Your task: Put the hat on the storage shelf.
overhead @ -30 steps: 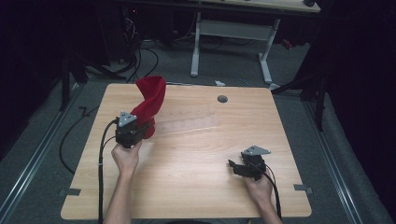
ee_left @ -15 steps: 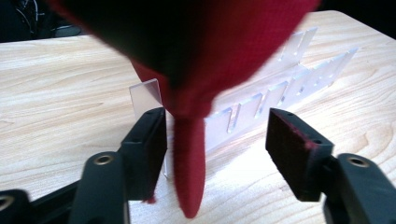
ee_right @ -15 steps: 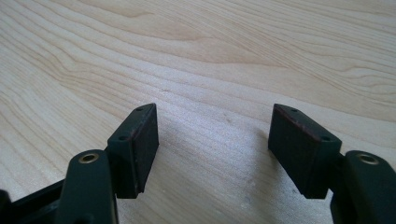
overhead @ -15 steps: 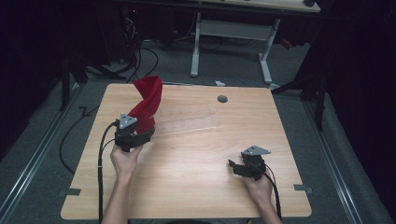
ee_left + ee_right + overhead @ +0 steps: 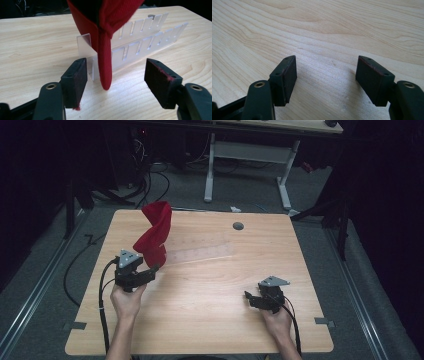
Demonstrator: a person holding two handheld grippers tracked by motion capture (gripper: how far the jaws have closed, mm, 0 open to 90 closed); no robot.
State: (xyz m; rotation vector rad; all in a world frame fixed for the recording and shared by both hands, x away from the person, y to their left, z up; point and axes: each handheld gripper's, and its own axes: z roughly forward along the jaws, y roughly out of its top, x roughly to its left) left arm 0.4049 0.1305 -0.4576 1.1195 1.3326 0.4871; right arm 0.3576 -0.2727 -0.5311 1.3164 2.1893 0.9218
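One wide wooden table (image 5: 210, 320) seen from above, edges all visible, with bare wood across the middle and toward three o'clock. Draped over a clear plastic rack (image 5: 200, 254) at about ten o'clock, a red cloth (image 5: 154, 232), standing tall and twisted, close to the far left edge. Just at its foot, at seven o'clock of it, the left gripper (image 5: 150, 271); well apart, near the five o'clock corner, the right gripper (image 5: 252, 299), held low over bare wood.

From the left gripper view, much not told from above: slotted rack (image 5: 140, 37) in two rows, a narrow red tail of the cloth (image 5: 104, 62) hanging down to the tabletop between the jaws, touching neither pad (image 5: 75, 82). Jaws just opened and released, red lint left on the pads. From the right gripper view, only wood grain between the wide-apart pads (image 5: 284, 80); released, holding nothing.

Small dark round hole (image 5: 238, 226) near twelve o'clock.
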